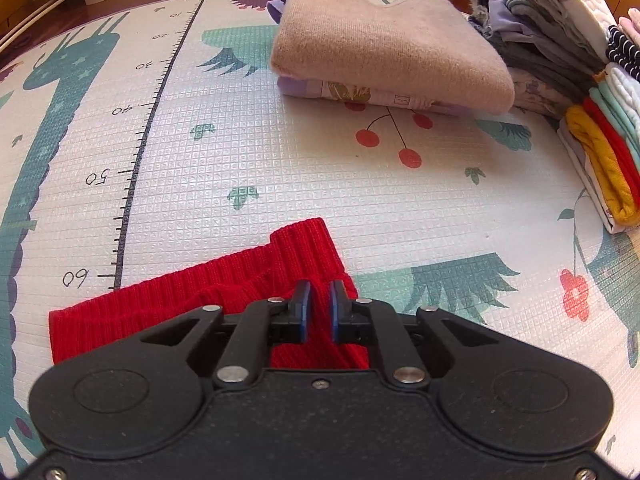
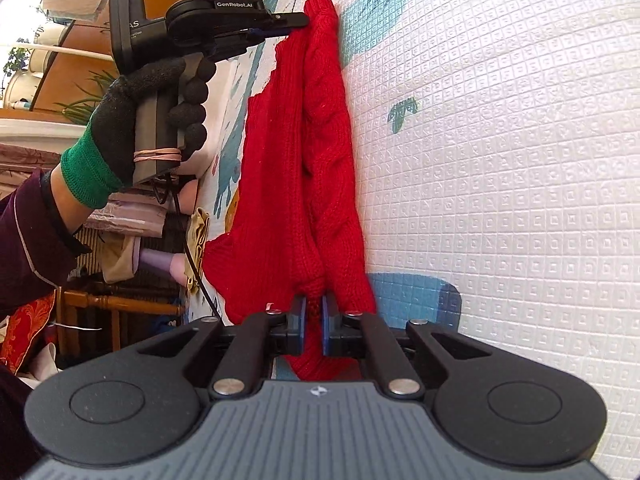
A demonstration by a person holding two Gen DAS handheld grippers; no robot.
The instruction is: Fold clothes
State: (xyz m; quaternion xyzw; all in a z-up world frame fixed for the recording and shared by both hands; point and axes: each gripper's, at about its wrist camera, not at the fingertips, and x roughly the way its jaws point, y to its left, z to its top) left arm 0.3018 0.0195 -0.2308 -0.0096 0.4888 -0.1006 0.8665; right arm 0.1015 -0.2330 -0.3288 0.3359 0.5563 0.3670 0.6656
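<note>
A red knitted garment (image 1: 224, 292) lies partly folded on the patterned play mat (image 1: 280, 168). My left gripper (image 1: 320, 304) is shut on a fold of it near its ribbed edge. In the right wrist view the same red garment (image 2: 320, 152) stretches between both tools. My right gripper (image 2: 314, 312) is shut on a bunched fold at the near end. The left gripper (image 2: 280, 26) pinches the far end, held by a person's gloved hand (image 2: 120, 120).
A folded beige sweater (image 1: 384, 48) sits on other folded clothes at the back of the mat. Stacks of folded clothes (image 1: 576, 64) line the right side. Wooden furniture and cluttered items (image 2: 100, 280) stand beyond the mat's edge.
</note>
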